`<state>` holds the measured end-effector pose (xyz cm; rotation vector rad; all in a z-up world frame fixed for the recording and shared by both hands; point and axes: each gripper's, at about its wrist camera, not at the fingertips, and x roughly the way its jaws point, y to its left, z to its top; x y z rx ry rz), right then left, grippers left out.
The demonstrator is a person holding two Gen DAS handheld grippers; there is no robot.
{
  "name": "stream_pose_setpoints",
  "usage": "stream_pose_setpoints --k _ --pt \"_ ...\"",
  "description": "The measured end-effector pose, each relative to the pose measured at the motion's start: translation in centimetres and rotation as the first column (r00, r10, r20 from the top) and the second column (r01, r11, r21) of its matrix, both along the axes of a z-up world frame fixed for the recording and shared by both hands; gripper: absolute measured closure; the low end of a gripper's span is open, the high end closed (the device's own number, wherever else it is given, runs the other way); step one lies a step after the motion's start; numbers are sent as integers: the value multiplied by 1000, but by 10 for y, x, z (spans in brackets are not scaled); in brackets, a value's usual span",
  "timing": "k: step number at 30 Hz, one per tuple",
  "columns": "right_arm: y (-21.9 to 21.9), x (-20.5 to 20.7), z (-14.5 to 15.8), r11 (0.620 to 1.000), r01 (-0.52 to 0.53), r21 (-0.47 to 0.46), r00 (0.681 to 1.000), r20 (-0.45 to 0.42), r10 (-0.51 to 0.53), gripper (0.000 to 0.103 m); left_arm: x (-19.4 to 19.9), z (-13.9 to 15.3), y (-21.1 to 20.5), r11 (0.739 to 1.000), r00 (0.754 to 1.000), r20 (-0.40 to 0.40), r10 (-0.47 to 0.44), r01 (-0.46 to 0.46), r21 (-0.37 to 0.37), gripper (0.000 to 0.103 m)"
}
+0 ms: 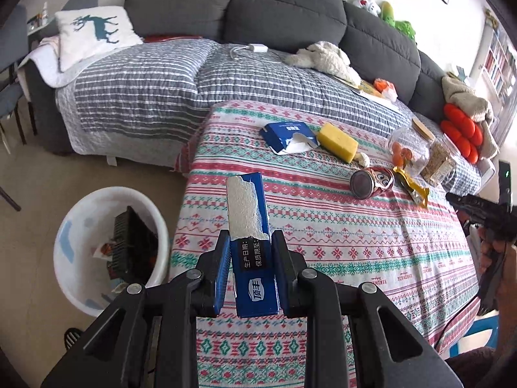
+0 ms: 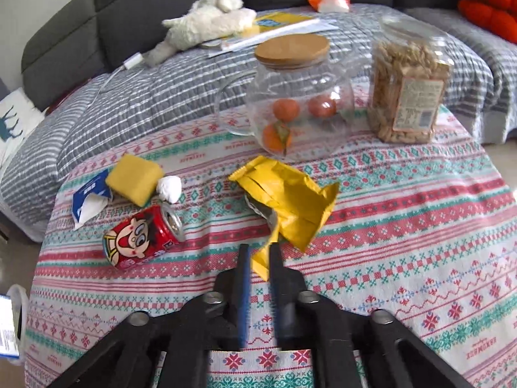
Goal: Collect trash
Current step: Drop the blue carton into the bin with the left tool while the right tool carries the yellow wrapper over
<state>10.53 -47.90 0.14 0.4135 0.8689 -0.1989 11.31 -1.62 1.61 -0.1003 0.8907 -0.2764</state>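
Observation:
My left gripper [image 1: 251, 242] is shut on a blue carton [image 1: 248, 213] with a torn white strip on top, held up over the table's left edge. A white bin [image 1: 64, 226] with trash in it stands on the floor to the lower left. My right gripper [image 2: 260, 250] is open low over the patterned tablecloth [image 2: 404, 226]. A corner of the crumpled yellow wrapper [image 2: 290, 200] lies between its fingers. A red cartoon can [image 2: 142, 237] lies on its side to the left. Farther left are a white paper ball [image 2: 169, 187] and a torn blue tissue pack [image 2: 89, 194].
A yellow sponge [image 2: 135, 177] lies by the tissue pack. A glass jar [image 2: 300, 106] with oranges and a clear tub of snacks [image 2: 407, 93] stand at the table's far side. Behind is a grey sofa [image 1: 284, 9] with a striped quilt. A person's hand [image 1: 491, 252] shows at the right edge.

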Motion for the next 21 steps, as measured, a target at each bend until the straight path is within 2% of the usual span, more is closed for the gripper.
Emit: stream_pose_setpoints --k 1,4,7,11,13,15,17,19,21 --pt "-4 0 -7 1000 27 8 1000 -5 -27 29 0 0 4 1000 1000 -2 9 -9 -5 77" --pt "-17 13 -27 997 72 -15 996 -58 -73 26 5 0 9 1000 1000 -8 24 -24 -13 77" --pt "-36 27 -42 991 130 17 989 -72 -129 27 12 -1 8 1000 1000 -8 26 -26 -6 77" --pt "-59 50 -66 974 181 133 982 -81 -172 42 24 -6 1 1000 1000 -15 20 -20 4 77" --pt "-60 58 -78 972 193 131 979 -90 -182 46 28 -9 -4 1000 1000 -20 13 -13 12 77" --pt "-54 61 -78 979 190 79 981 -45 -186 53 32 -12 -8 1000 1000 -24 7 -7 20 77" --pt "-50 65 -78 984 165 70 986 -51 -162 84 34 -13 -10 1000 1000 -25 3 -3 26 77" --pt "-48 64 -75 985 122 121 992 -39 -118 89 34 -13 -12 1000 1000 -23 2 -1 29 77" --pt "-42 59 -64 990 100 97 995 -32 -97 92 32 -12 -11 1000 1000 -21 0 1 29 77"
